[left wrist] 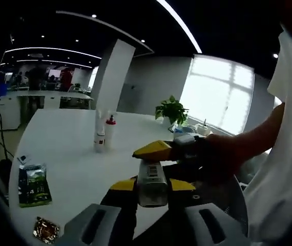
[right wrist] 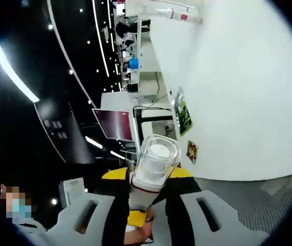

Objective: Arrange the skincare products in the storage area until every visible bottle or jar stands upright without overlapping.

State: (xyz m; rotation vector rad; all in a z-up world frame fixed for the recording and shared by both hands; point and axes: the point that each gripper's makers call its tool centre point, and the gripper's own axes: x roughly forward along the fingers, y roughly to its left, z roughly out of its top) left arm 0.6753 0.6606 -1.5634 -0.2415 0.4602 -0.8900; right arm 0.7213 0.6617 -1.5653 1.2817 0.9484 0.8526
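In the left gripper view my left gripper (left wrist: 152,188) is shut on a small silvery-white bottle (left wrist: 151,177) with a printed label, held over the near part of the white table (left wrist: 69,148). My right gripper (left wrist: 159,149), in a person's hand, reaches in from the right just above that bottle. Two more bottles stand upright side by side further back, one clear-capped (left wrist: 100,134) and one red-capped (left wrist: 110,131). In the right gripper view my right gripper (right wrist: 148,177) is shut on a white bottle with a clear cap (right wrist: 155,161), cap pointing away. Whether both grippers hold one bottle is unclear.
A green packet (left wrist: 34,184) and a brown wrapper (left wrist: 46,229) lie near the table's left edge, and they appear again as the packet (right wrist: 182,116) and wrapper (right wrist: 191,151). A potted plant (left wrist: 171,109) stands at the far side. The person's arm and white sleeve (left wrist: 284,154) are on the right.
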